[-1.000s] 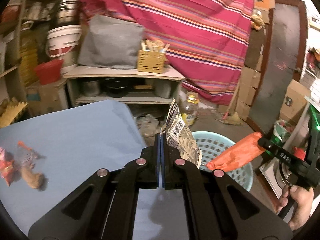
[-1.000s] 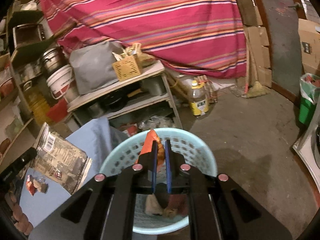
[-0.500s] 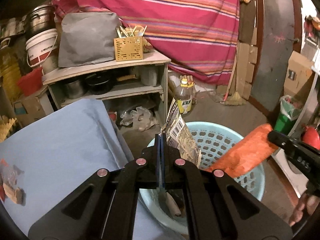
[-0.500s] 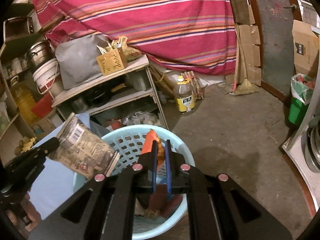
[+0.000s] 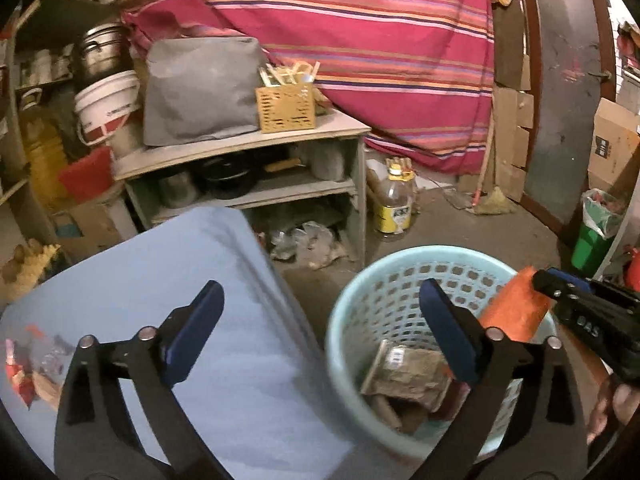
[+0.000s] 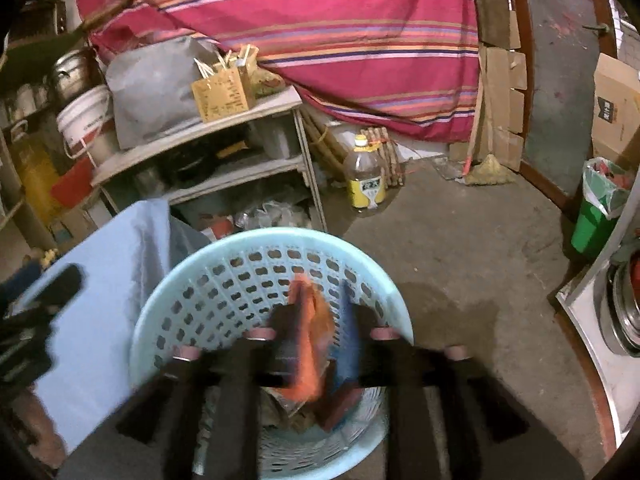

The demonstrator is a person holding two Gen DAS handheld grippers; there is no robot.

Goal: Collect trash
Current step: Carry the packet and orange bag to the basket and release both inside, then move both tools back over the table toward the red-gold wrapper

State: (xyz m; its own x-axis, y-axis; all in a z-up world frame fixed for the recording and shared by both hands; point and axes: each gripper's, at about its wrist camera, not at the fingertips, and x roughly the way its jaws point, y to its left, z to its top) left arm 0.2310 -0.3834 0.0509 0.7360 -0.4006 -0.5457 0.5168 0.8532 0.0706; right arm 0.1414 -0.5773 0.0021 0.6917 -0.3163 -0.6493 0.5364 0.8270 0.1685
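My left gripper point(image 5: 320, 332) has its jaws opening, spread wide with nothing between them; my right gripper point(image 6: 316, 320) is opening too, the orange wrapper point(image 6: 310, 336) slipping between its blurred fingers. The blue basket point(image 5: 404, 264) sits on the floor beside the blue table point(image 5: 132, 268). The printed packet point(image 5: 404, 372) already lies inside. More scraps point(image 5: 24, 368) wait on the table, nearer my left hand.

I work in a cluttered household storeroom. At centre left I see a rough wooden shelf unit point(image 5: 240, 160) holding pots, with a white bucket point(image 5: 106, 106) beside it. Flattened cardboard point(image 5: 510, 92) leans at upper right. A striped cloth point(image 5: 360, 40) covers the rear; the floor point(image 6: 460, 248) is bare concrete.
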